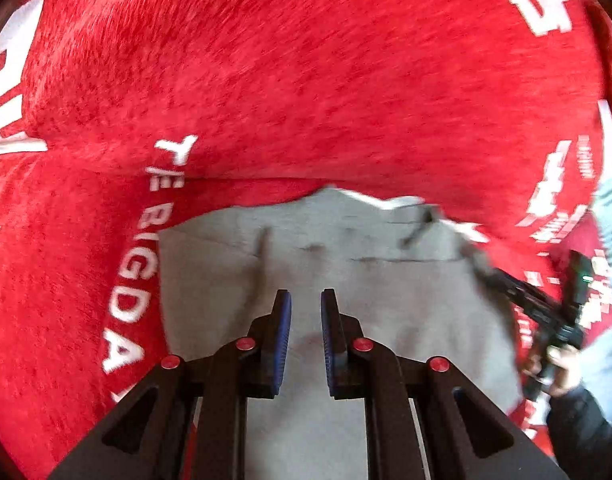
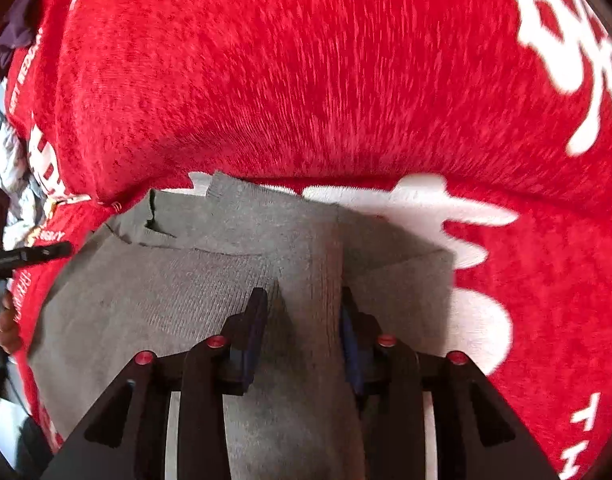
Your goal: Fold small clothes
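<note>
Grey garment (image 1: 346,280) spread on red lettered cloth (image 1: 306,80), lower centre. Left gripper (image 1: 306,300) seen nearly closed, nothing clamped. Right gripper (image 2: 302,300) parted, grey fold between, unpinched.

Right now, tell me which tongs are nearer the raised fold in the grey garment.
Right. The right tongs straddle the raised fold; the left tongs hover over a flat part of the grey garment beside it.
</note>
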Demonstrator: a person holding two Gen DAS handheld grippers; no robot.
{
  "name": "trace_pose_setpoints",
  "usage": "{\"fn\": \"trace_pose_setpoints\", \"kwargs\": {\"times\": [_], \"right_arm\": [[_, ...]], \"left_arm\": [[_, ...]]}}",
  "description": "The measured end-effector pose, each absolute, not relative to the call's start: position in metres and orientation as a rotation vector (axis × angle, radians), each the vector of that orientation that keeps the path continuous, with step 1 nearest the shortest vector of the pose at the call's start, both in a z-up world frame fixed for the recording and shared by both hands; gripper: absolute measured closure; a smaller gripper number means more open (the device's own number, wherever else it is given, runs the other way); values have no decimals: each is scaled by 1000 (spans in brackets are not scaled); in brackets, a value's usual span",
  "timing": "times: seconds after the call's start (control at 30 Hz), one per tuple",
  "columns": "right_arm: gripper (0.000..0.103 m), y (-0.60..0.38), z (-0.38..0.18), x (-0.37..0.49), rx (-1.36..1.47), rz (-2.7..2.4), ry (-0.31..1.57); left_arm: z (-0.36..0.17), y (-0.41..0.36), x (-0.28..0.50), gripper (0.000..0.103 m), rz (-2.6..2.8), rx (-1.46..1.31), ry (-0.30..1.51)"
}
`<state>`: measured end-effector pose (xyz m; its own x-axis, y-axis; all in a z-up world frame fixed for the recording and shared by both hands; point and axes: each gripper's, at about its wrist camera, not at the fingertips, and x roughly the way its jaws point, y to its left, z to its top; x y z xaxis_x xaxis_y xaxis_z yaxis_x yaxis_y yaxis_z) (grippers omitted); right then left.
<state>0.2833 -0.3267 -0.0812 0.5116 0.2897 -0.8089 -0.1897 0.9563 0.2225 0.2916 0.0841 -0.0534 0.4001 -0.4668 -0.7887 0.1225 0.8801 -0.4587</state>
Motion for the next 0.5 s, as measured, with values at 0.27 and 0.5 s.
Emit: {"fn": "trace_pose_setpoints", "kwargs": {"times": [0.27,0.5], "right_arm": [[45,-297,-58,256,109,462,930],[55,-341,-90,261,170,295,1055]], "left_arm": [[-79,34,288,88,-427,-247,1146],[-95,98,281,88,-242,-470,1136]]}}
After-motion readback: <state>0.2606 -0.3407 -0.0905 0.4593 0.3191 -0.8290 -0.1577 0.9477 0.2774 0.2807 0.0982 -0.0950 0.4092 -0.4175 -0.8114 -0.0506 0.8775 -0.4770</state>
